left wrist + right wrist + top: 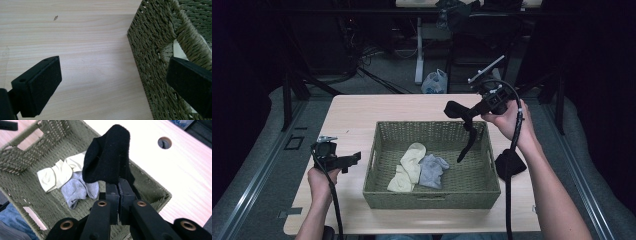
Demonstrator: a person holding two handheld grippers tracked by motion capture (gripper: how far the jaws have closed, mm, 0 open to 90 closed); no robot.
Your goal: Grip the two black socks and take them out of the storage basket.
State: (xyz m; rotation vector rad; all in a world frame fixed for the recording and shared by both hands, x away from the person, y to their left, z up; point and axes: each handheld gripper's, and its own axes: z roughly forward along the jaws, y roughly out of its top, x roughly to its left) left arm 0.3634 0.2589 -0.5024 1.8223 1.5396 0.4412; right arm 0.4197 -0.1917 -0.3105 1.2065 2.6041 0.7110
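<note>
A black sock was pinched between the closed jaws of the right gripper, its soft knit fabric folding up over the jaw tips in the right gripper view; from the high view the same sock hung in a long limp strip from the right gripper, dangling over the far right part of a woven basket. The basket was rectangular, made of olive-green twisted cord with cut-out handles in its short walls, and it stood in the middle of a pale wood-grain table. Inside it lay a pale yellow sock and a grey sock, crumpled and touching each other. Another dark, bunched piece of cloth rested on the table just beside the basket's right wall, partly hidden by the right gripper's cable, so its shape was hard to make out. The left gripper was held low just left of the basket, its flat padded jaws spread wide and empty. In the left gripper view one jaw overlapped the basket's handle opening.
</note>
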